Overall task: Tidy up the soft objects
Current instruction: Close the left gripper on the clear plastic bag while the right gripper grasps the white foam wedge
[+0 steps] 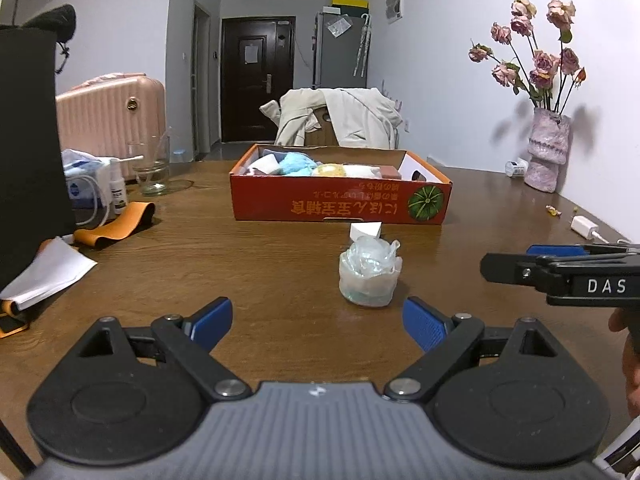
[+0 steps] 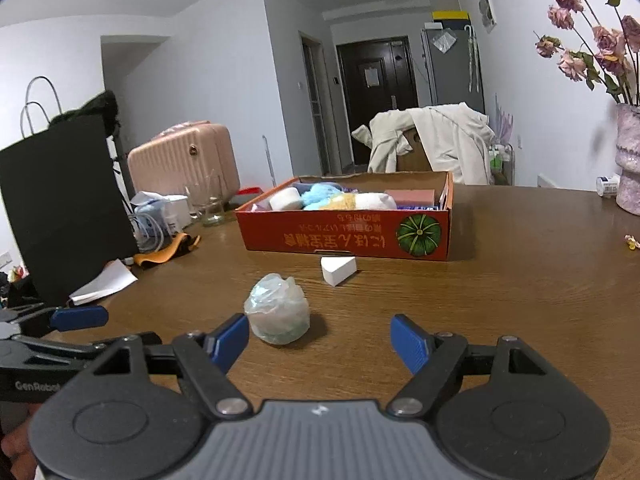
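- Box of red card sits mid-table, its near wall printed with a green squash; it already holds several soft things, by the look of it: a white roll, a blue fluffy ball, a yellow one, a white pad and a pinkish block.
- Two pieces remain outside on the wooden table: a bundle wrapped in clear film, near the grippers, and a white wedge between the bundle and the box, just in front of the box wall.
- Left gripper hovers low over the table with jaws spread wide and nothing between them; the bundle lies just beyond its right pad.
- Right gripper also stands apart and empty; in its own view the bundle sits just ahead of its left pad, not touched as far as I can tell.
- Each gripper shows at the edge of the other's view, so the two hang side by side, both aimed at the bundle.
- My reading: most of the sorting looks done, with two items left to go in; the bundle seems next in line and the wedge after it.
- Clutter at the table's left, such as a black bag, a glass and papers, looks apart from the job; the vase of dried roses stands well off to the right.
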